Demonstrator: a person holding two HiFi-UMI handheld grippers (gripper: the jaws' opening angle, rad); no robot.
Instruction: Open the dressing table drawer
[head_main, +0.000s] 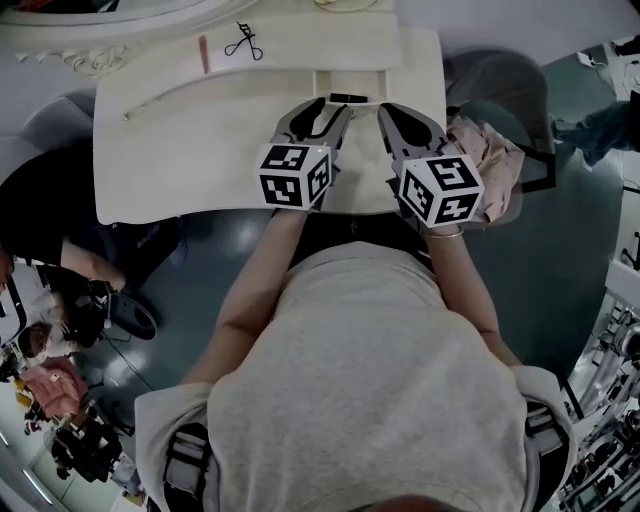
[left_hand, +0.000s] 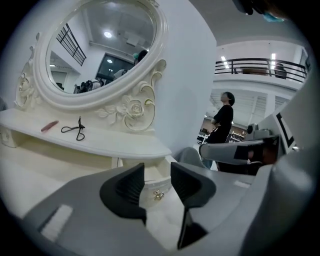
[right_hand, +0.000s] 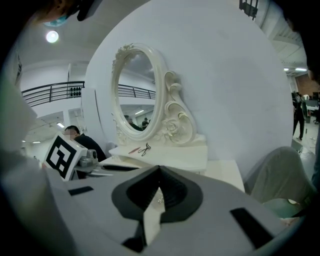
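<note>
The white dressing table (head_main: 190, 150) has a small drawer (head_main: 347, 84) under its raised shelf, and the drawer front juts a little past the shelf edge. In the left gripper view the drawer's gold knob (left_hand: 158, 195) shows beyond the left gripper (left_hand: 156, 175), whose jaws stand open with nothing between the pads. From above, my left gripper (head_main: 335, 104) hovers just in front of the drawer. Close on its right is my right gripper (head_main: 392, 112). In the right gripper view the right gripper (right_hand: 159, 169) has its pads meeting at the tips, with nothing held.
An eyelash curler (head_main: 243, 42) and a pink stick (head_main: 203, 53) lie on the shelf below the oval mirror (left_hand: 100, 50). A grey chair with pink cloth (head_main: 487, 152) stands at the table's right. A person in black (head_main: 40, 220) sits to the left.
</note>
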